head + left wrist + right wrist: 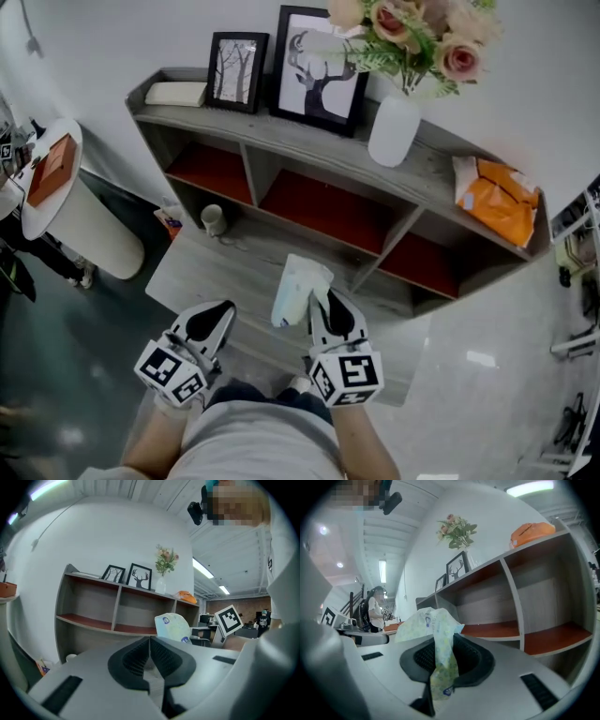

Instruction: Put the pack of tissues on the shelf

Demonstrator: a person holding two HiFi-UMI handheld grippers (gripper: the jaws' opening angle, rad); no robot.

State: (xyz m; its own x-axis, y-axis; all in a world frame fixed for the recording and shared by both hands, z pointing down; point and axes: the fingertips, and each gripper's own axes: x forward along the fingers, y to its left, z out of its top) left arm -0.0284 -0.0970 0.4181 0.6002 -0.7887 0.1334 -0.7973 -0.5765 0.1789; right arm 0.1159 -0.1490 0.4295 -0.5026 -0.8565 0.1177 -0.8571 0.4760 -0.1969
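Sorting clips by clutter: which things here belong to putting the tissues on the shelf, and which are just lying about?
Job: pack of tissues, right gripper holding it, shelf.
Lying about: vase of flowers, deer picture, tree picture, orange bag, cup.

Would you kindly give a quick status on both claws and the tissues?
Right claw shut on tissue pack. Left claw shut, empty. Shelf ahead, nothing in between.

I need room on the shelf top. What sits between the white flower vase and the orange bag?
Nothing: in the head view, the grey wooden shelf top is bare between the white vase and the crinkly orange bag.
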